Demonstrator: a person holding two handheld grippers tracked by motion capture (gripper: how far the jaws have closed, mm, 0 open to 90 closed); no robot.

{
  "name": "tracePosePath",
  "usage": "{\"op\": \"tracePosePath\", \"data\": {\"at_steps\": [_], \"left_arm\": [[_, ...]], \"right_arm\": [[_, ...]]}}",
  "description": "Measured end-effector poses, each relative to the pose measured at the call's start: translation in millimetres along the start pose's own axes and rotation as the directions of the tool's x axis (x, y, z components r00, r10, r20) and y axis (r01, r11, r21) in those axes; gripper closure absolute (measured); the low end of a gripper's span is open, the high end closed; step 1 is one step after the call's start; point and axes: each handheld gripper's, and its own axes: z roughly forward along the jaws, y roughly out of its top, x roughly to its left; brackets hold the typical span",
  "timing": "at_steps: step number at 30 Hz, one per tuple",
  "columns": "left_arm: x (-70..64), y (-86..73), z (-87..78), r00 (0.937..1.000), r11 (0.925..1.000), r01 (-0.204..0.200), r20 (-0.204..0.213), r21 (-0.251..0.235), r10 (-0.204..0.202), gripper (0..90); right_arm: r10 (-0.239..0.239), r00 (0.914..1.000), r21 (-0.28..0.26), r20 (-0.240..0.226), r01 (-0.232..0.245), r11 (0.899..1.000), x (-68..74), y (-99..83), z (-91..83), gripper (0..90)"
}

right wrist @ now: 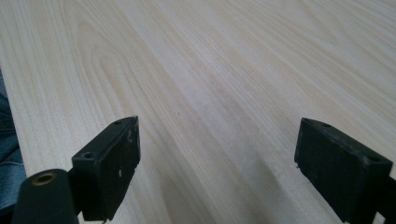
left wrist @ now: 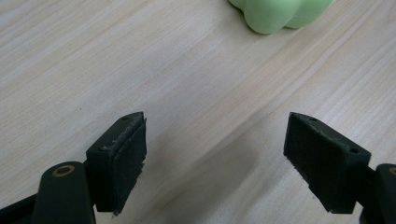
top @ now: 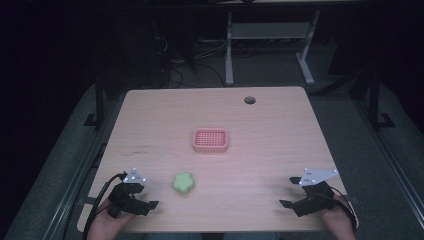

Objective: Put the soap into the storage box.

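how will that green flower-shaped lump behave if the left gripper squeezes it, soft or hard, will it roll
The green lump looks smooth and matte with rounded lobes, so it probably gives a little, like soap or foam. It sits low and broad on the table, so it should slide rather than roll. The left gripper stands open, apparently wide enough.

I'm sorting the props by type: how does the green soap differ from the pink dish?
The green soap is a solid, rounded, flower-shaped lump; the pink dish is a rectangular tray with a gridded top. The soap is smaller than the dish. The soap lies near the front edge, close to the open left gripper; the dish sits near the table's middle, far from both grippers. Both rest flat on the table, untouched.
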Motion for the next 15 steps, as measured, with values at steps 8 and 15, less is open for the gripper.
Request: {"op": "tracePosePath", "data": {"at_steps": [8, 15], "left_arm": [[-0.8, 0.6, 0.2, 1.0000, 1.0000, -0.003, 0.000, 0.005, 0.003, 21.3], [-3.3, 1.2, 0.3, 0.9999, 1.0000, 0.005, 0.009, 0.001, -0.005, 21.3]], "right_arm": [[-0.005, 1.0000, 0.001, -0.001, 0.005, 1.000, 1.5, 0.8, 0.2, 13.8], [0.001, 1.0000, -0.002, -0.003, -0.001, 1.000, 0.8, 1.1, 0.0, 13.8]]}}
